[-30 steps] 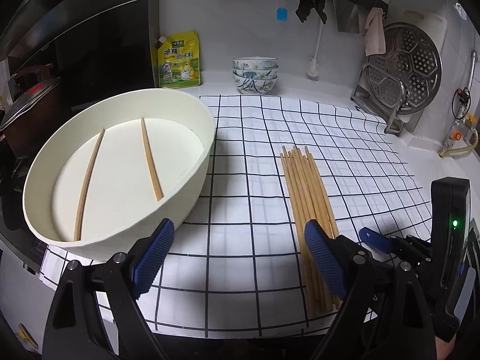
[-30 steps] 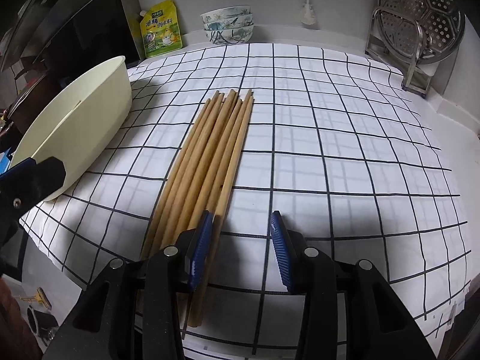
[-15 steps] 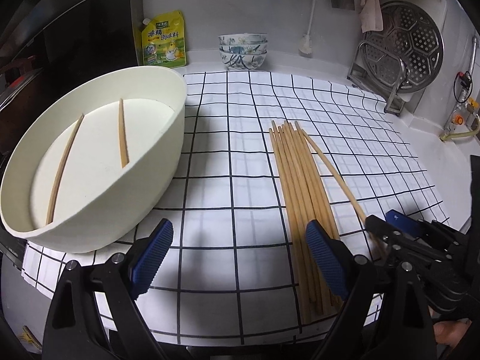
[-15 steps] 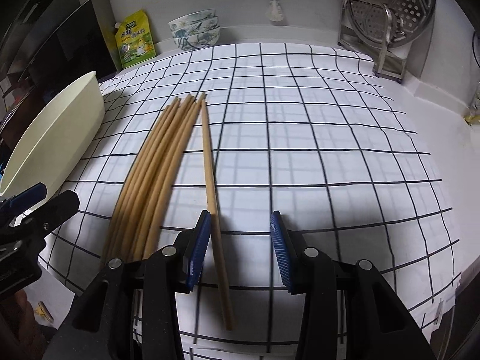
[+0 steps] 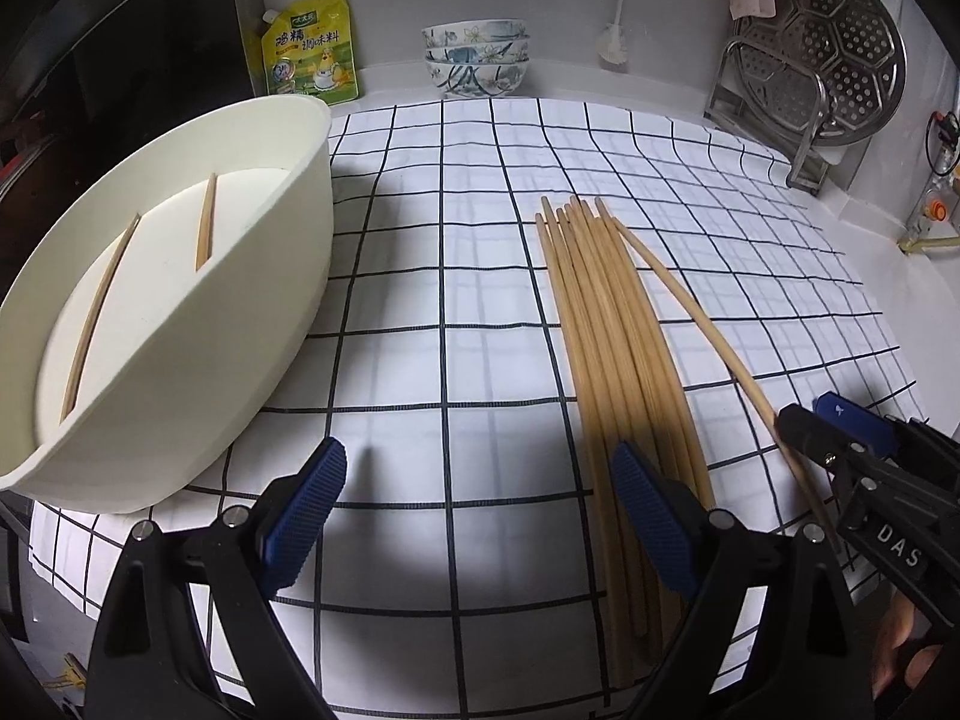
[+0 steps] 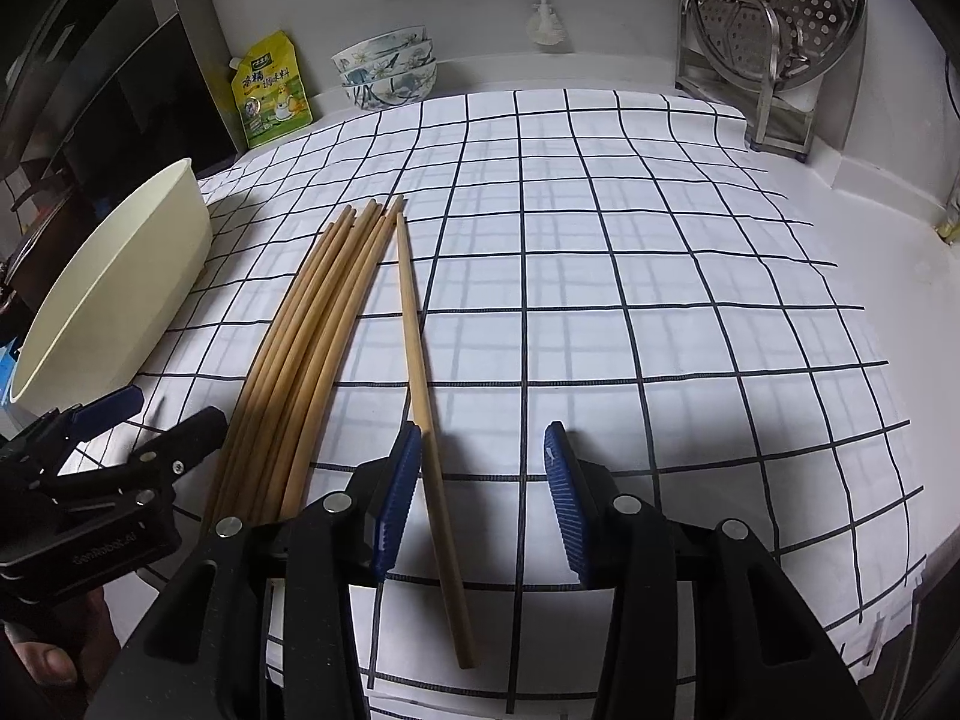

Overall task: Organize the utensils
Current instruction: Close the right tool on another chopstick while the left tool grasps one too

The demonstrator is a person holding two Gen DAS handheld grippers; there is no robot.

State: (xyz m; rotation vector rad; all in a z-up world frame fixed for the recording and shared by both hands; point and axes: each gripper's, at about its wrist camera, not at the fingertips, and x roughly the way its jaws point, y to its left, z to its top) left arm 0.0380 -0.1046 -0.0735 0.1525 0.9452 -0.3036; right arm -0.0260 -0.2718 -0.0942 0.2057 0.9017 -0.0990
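- My right hand-held gripper (image 6: 480, 495) is partly open w/ one separated chopstick (image 6: 420, 360) between its jaws. The stick lies against the left pad, right pad is clear of it, so nothing is held yet.
- My left hand-held gripper (image 5: 477, 516) is wide open and empty, just left of the chopstick bundle (image 5: 606, 348).
- The bundle lies on the checked cloth (image 5: 450, 300) over the worktop, to the right of the white basin (image 5: 180, 360). Two chopsticks are already inside the basin.
- Risk 1: closing off-centre can roll the thin stick out of the pads, or pinch only its end so it tilts and drops.
- Risk 2: the left pad is just beside the bundle, I may drag neighbours along.
- Risk 3: the two grippers are near each other; they could collide on the way to the basin.
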